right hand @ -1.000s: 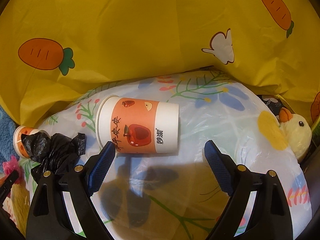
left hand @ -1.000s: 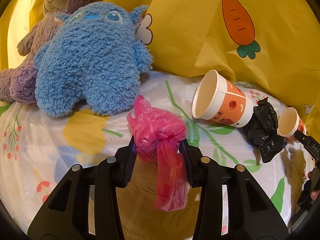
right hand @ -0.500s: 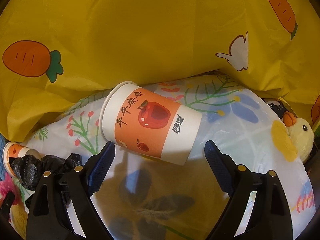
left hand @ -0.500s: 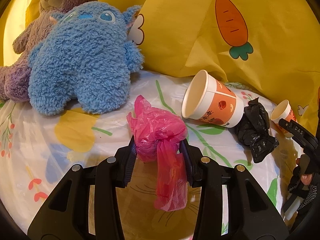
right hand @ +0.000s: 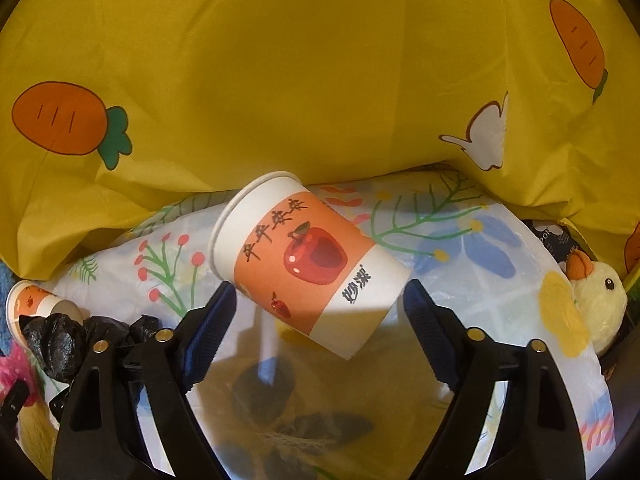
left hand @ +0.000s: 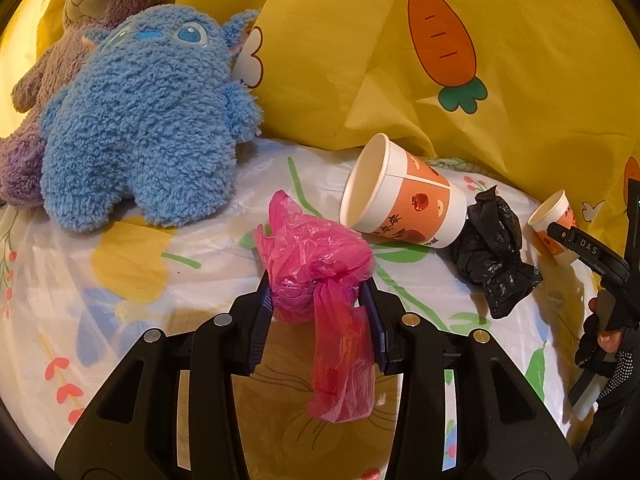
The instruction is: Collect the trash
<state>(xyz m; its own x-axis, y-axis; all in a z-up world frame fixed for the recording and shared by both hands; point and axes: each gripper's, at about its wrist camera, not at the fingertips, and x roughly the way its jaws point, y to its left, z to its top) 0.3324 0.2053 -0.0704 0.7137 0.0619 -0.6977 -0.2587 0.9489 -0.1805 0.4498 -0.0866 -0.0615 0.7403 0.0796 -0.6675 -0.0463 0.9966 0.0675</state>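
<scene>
My left gripper (left hand: 320,300) is shut on a crumpled pink plastic bag (left hand: 312,256), whose tail hangs down between the fingers. Beyond it an orange-and-white paper cup (left hand: 400,196) lies on its side, next to a crumpled black bag (left hand: 492,248). A second apple-print cup (right hand: 312,272) lies tilted between the fingers of my right gripper (right hand: 320,296). Its jaws are closing, and the tips sit right beside the cup's rim and base. In the left wrist view this second cup (left hand: 554,216) is far right, behind one finger (left hand: 580,242) of the right gripper.
A blue plush (left hand: 140,128) and a purple bear (left hand: 92,0) sit at the back left of the floral sheet (left hand: 120,280). A yellow carrot-print pillow (right hand: 320,80) rises behind the cups. A yellow duck plush (right hand: 596,300) lies at the right. A gloved hand (left hand: 608,344) holds the right gripper.
The right gripper's fingers have come closer together around the apple-print cup, which has tipped from level to slanted. The left gripper keeps the pink bag.
</scene>
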